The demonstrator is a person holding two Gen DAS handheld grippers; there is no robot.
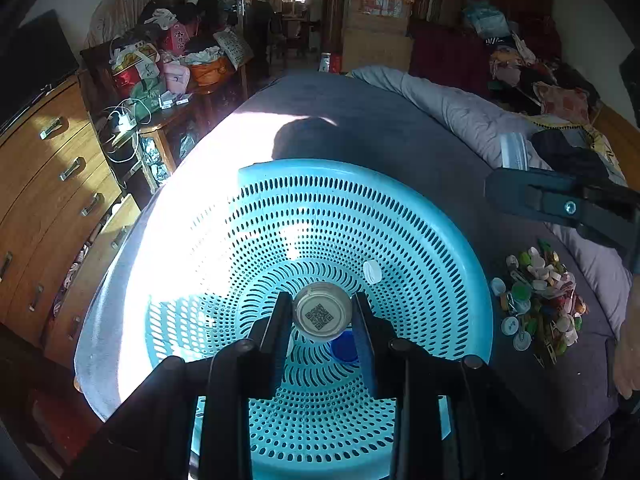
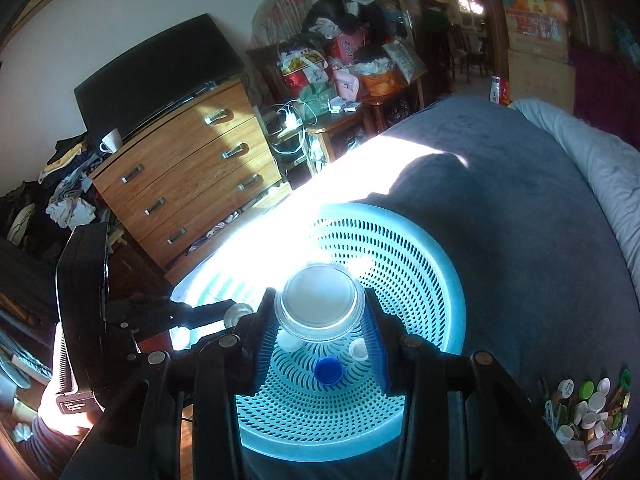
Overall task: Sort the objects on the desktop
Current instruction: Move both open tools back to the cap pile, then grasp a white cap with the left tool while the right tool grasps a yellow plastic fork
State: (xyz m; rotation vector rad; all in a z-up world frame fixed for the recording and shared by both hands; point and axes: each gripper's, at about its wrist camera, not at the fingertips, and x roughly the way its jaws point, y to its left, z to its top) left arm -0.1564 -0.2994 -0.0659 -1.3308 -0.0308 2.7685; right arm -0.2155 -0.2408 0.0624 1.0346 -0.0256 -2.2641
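A blue perforated basket (image 1: 440,240) lies on the dark bed cover; it also shows in the right wrist view (image 2: 432,280). My left gripper (image 1: 322,316) is shut on a small white cap with a QR code (image 1: 322,314), held over the basket. My right gripper (image 2: 320,312) is shut on a larger clear round lid (image 2: 320,302), also over the basket. A blue cap (image 2: 328,370) and white caps (image 2: 358,348) lie in the basket bottom. The right gripper shows in the left wrist view at the right edge (image 1: 560,204).
A pile of mixed caps and clips (image 1: 540,304) lies on the cover right of the basket, also in the right wrist view (image 2: 588,412). A wooden dresser (image 2: 188,176) and cluttered table stand left. A rolled grey quilt (image 1: 460,112) lies at the back right.
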